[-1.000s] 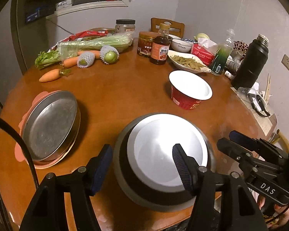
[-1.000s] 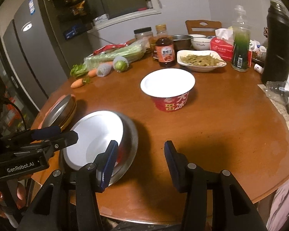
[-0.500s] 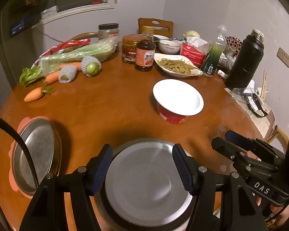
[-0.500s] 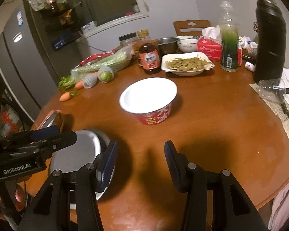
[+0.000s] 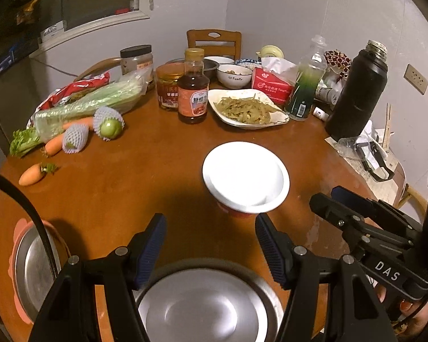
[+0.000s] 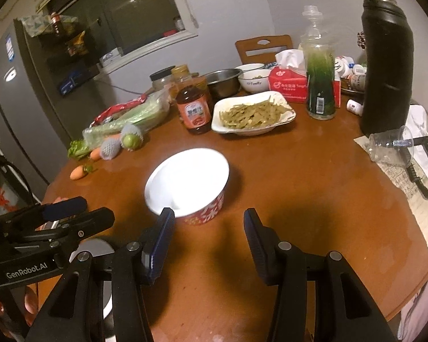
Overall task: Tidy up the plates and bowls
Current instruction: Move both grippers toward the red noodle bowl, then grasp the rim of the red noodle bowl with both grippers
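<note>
A steel bowl [image 5: 205, 307] sits at the table's near edge, right under my open, empty left gripper [image 5: 209, 245]; a sliver of it shows in the right wrist view [image 6: 100, 250]. A steel plate on a pink plate [image 5: 28, 268] lies at the left edge. A red paper bowl with a white inside [image 5: 245, 176] stands mid-table, just beyond both grippers; it also shows in the right wrist view [image 6: 188, 182]. My right gripper [image 6: 207, 242] is open and empty, its left finger close to that bowl. The left gripper [image 6: 71, 213] appears at the left of the right wrist view.
The far half of the round wooden table [image 5: 128, 176] holds carrots [image 5: 31, 174], netted fruit [image 5: 109, 124], celery, a sauce bottle [image 5: 193, 91], jars, a dish of food [image 5: 246, 109], bowls, a tissue box, a green bottle [image 5: 305, 85] and a black flask [image 5: 356, 94]. A chair stands behind.
Both views have tilted up and pulled back toward the table's near edge. The steel bowl has slid lower in the left view. The red paper bowl now sits nearer both grippers.
</note>
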A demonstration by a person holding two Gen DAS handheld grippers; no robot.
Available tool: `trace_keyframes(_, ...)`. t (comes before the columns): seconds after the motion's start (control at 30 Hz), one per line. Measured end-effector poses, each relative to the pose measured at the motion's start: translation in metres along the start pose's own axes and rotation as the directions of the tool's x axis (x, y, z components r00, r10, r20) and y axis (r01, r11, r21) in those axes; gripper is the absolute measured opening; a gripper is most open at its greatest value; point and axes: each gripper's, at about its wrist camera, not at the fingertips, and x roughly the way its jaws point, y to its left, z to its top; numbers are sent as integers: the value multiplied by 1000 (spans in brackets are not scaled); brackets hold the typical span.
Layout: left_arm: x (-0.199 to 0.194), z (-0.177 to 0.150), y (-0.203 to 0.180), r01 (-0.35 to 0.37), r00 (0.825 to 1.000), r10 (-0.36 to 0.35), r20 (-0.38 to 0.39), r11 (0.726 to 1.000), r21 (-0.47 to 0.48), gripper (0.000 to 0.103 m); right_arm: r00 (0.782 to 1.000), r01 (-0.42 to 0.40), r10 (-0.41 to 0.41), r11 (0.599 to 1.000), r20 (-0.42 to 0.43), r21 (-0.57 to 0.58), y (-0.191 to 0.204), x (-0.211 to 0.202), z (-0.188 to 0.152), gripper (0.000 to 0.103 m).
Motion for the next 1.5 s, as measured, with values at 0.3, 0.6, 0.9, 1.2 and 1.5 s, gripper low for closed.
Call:
trace_keyframes(0.3,13,20,-2,-19,1000,19,-9,1000,10,64,1000,-8,9,1000,24,-9,-3,2,20,52)
trace_keyframes(0.6,42,38,5,-39,998,39,-45,999,-6,64,1000,-4,4,1000,-15,-26,-8,28,36,55)
trace_keyframes(0.9,77,39,9,-65,992,61,-112,998,-26,64,998,-12,11,1000,-66,-21,-15,59,33,55)
trace_keyframes(1.2,93,39,9,-71,987,66,-146,997,-25,64,995,-26,24,1000,-96,-15,-21,78,29,55)
trace_keyframes(1.5,100,38,9,-69,984,65,-163,998,-16,60,995,-29,23,997,-95,-69,-10,85,29,43)
